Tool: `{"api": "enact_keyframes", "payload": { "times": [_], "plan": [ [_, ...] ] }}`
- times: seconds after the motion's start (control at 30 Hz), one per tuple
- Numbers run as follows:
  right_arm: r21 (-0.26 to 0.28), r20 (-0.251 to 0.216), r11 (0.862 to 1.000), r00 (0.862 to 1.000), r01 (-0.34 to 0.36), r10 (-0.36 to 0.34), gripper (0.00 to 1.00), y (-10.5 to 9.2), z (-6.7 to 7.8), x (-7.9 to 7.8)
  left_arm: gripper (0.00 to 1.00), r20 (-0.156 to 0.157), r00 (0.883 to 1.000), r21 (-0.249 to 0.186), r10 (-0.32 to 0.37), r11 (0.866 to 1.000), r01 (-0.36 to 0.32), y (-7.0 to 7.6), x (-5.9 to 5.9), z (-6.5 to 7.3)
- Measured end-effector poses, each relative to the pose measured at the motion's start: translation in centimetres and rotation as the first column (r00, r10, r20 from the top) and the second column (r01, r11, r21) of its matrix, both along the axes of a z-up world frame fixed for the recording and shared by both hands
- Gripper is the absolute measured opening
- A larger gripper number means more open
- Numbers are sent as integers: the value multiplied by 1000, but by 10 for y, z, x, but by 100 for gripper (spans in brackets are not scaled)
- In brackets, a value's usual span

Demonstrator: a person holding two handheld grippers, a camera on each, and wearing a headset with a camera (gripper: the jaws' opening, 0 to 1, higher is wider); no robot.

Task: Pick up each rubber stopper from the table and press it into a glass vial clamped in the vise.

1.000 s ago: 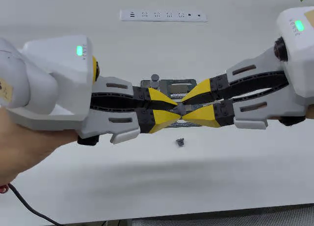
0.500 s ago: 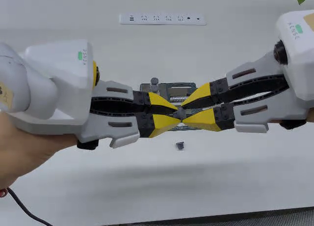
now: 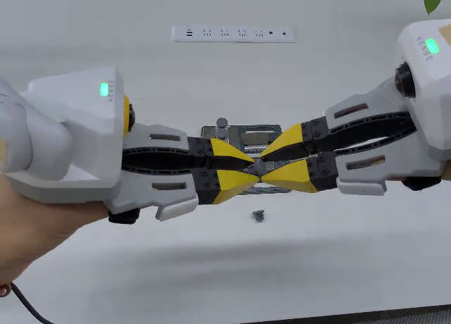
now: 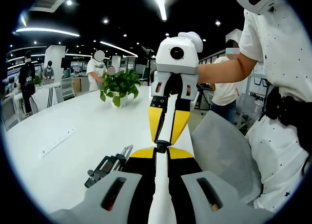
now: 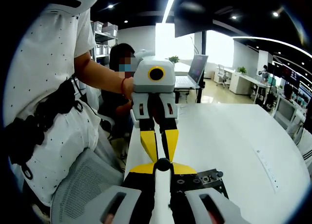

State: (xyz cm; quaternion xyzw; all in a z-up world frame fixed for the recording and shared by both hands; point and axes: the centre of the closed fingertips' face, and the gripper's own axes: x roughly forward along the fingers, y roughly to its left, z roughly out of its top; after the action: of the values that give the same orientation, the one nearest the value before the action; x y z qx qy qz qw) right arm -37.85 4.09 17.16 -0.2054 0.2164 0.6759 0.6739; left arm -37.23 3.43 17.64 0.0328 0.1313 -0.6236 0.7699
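Left gripper [image 3: 254, 173] and right gripper [image 3: 266, 170] nose to nose, both pairs of jaws drawn narrow onto one dark stopper [image 5: 163, 164]; which one bears it cannot be told | vise [image 3: 243, 134] just beyond and below the fingertips | spare stopper [image 3: 259, 215] on the table beneath them, equally near both.

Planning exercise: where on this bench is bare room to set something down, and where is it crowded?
Bare: between power strip and vise; the table front below the loose rubber stopper. Crowded: where left tongs and right tongs meet.
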Motion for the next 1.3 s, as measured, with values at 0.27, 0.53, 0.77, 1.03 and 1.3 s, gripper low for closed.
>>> {"api": "enact_keyframes", "payload": {
  "times": [0.27,0.53,0.77,1.03,1.3],
  "plan": [
    [-13,-11,1000,1000,-1,0,5,5,0,0,6,-1,1000,-16,11,1000,-11,1,0,-1],
    [-30,-16,1000,1000,4,-4,5,2,0,4,14,-2,999,-32,47,998,-47,8,2,-1],
    [-42,-13,998,999,45,-46,5,1,5,21,23,-3,993,-20,115,993,-115,25,6,-11],
    [-107,-1,992,998,70,-71,5,1,-1,45,40,8,981,5,192,981,-192,46,11,-24],
    [-204,17,978,999,35,-32,5,11,-13,61,55,30,969,22,246,969,-247,62,16,-35]
  ]
}}
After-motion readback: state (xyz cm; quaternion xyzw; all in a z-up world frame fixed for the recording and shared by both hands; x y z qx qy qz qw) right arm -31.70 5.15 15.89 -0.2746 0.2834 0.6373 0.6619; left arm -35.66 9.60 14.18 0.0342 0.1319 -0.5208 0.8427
